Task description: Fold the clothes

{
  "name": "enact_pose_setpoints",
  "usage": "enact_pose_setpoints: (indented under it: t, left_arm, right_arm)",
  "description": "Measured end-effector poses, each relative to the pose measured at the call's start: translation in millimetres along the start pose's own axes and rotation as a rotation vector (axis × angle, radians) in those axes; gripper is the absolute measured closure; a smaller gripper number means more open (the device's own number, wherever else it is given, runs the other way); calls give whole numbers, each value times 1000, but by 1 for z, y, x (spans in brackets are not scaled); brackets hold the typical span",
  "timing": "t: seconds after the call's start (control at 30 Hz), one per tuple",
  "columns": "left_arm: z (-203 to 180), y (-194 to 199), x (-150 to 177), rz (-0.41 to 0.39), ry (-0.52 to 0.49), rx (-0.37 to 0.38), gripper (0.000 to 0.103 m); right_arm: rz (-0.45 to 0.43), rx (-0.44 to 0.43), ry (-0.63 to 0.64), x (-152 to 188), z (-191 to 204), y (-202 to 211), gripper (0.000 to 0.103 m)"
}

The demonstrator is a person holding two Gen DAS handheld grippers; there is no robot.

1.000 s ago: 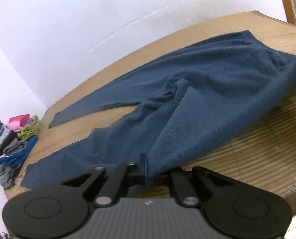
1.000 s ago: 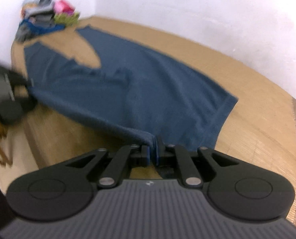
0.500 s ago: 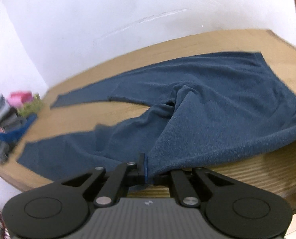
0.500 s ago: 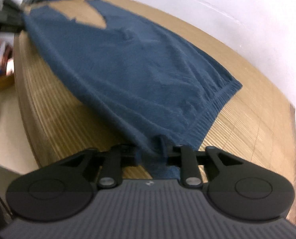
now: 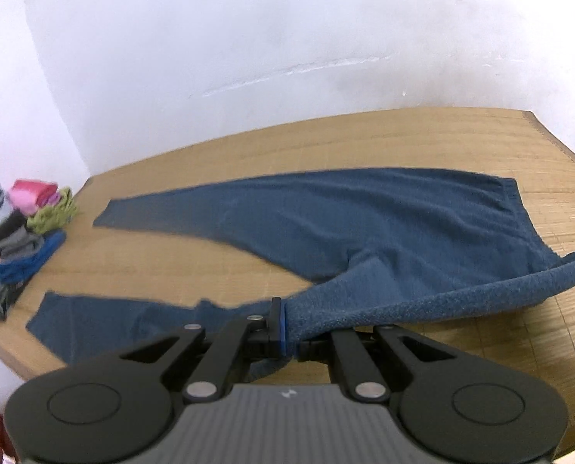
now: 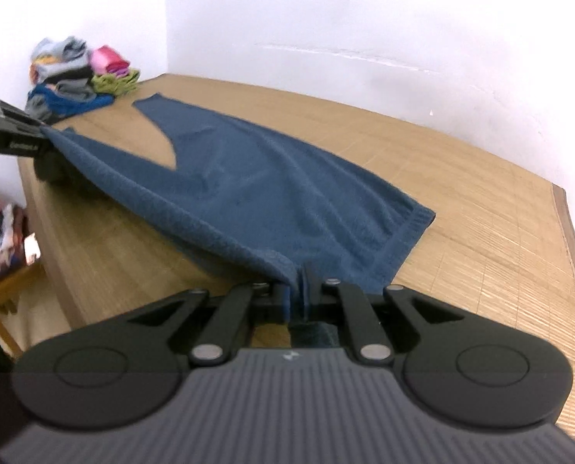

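Observation:
Dark blue fleece trousers lie spread on the bamboo-mat table, legs pointing left, waistband at the right. My left gripper is shut on the near edge of the near leg. My right gripper is shut on the near corner of the waistband of the trousers. The near edge is lifted and stretched taut between the two. In the right wrist view the left gripper shows at the far left, holding the cloth.
A pile of folded clothes in pink, green, grey and blue sits at the table's far left corner, also seen as a clothes pile by the white wall. The table's near edge drops to the floor; bare mat lies right of the waistband.
Both grippers have lifted and pulled the near side of the trousers taut along the table's front. The views have swung, and the far leg now lies straighter.

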State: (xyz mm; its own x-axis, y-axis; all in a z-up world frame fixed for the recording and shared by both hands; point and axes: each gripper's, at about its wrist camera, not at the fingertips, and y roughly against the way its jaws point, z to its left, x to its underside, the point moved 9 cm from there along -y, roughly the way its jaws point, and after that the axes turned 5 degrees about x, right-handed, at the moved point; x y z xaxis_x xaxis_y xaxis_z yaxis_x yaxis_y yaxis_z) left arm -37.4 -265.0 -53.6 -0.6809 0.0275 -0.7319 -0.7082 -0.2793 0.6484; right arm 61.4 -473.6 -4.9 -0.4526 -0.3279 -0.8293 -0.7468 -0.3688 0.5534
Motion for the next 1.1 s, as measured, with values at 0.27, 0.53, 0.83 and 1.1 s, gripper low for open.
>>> enact_pose_setpoints:
  t: [0.27,0.53,0.83,1.1]
  left_arm:
    - [7,-39,-77,-83,-88,81,99]
    - [-5,-135,-133,-53,-244,154,99]
    - [-34,-257,-153,93,-267,176,99]
    - [-51,-319,-144,184,-291,157,97]
  right_arm:
    - [15,66,-15,-39,-17,-31,95]
    - [103,118,-26,-57,-54,-109,95]
    - [210,175,-63,-58,-97,-201,94]
    - [215,303,-174,-46,-145,-216,63]
